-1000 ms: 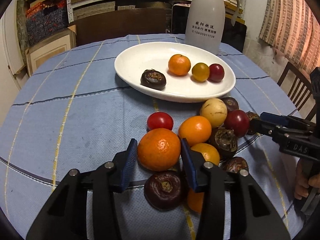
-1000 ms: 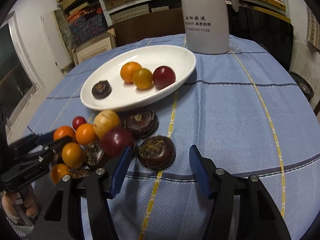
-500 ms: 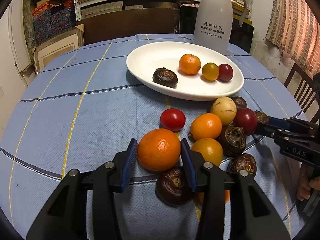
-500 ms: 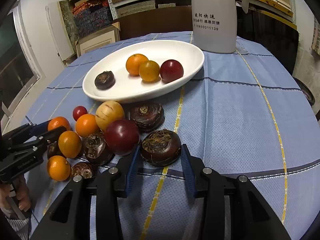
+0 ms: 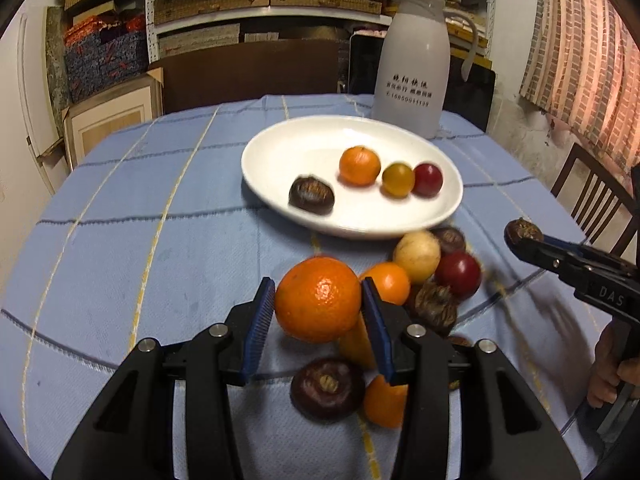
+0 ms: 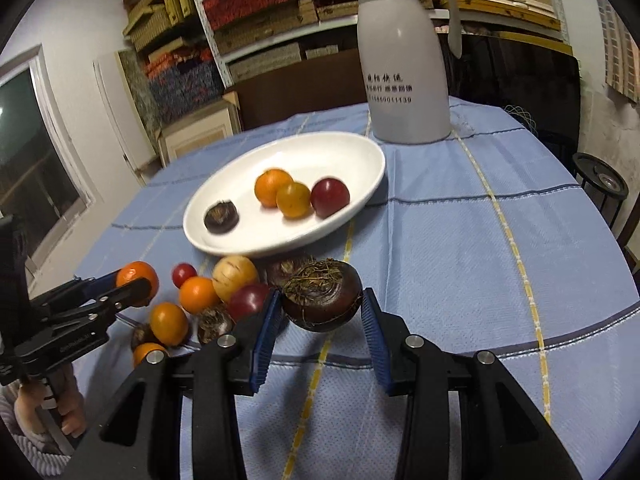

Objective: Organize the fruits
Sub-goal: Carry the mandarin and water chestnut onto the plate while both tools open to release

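On white plate [image 5: 450,208]: four fruits; loose pile [image 5: 416,258] remains. Left gripper [image 5: 318,312] clamps orange [image 5: 318,300]; right gripper [image 6: 320,316] clamps water chestnut [image 6: 322,300].

The tablecloth [image 6: 460,240] is a matt woven cloth, the plate [image 5: 288,140] a glossy white ceramic, the jug [image 6: 404,92] a smooth matt plastic, the mandarin [image 5: 318,300] has a shiny dimpled peel, and the water chestnut [image 6: 322,300] a dark glossy skin with rough dry fibres.
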The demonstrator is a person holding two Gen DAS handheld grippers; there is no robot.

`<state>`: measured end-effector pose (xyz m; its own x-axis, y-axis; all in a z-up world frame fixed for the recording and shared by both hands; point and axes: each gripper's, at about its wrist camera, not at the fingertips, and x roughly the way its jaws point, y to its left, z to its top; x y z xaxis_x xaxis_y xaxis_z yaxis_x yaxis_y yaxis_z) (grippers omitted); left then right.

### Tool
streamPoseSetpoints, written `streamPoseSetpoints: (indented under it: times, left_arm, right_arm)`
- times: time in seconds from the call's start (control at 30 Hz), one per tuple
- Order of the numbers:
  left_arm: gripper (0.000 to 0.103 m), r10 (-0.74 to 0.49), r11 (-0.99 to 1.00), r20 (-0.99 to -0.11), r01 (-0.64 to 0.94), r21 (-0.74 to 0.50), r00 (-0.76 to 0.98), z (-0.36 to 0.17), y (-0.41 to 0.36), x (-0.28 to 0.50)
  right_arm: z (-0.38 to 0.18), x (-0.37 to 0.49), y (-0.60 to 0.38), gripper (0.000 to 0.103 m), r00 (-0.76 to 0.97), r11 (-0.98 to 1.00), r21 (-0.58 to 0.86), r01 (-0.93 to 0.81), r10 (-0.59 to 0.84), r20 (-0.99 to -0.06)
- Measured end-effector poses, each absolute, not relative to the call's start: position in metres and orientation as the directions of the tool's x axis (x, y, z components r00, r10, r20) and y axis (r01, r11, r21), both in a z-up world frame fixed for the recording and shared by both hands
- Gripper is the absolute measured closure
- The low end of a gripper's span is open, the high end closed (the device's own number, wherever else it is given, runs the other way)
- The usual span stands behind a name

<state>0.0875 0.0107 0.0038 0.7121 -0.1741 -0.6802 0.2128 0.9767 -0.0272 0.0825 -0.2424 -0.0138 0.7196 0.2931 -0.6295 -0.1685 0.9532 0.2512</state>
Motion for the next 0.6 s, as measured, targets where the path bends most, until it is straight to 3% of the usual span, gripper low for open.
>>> streamPoseSetpoints:
  times: [0.3,0.6]
  left_arm:
    - [0.06,-0.155,0.983,-0.668,0.181,-0.031,0.728,0.043,0.003,0.16]
    - [0.06,-0.134,0.987,-0.725,0.159,-0.034,0.675,0.012,-0.008,0.249]
  right_arm:
    - [0.028,0.126,-0.223,0.061,0.725,0.95,0.22,-0.223,0.312,-0.614]
    - [0.003,0.185,-0.179,0.061,0.665,0.945,0.175,-0.276,0.32,-0.675]
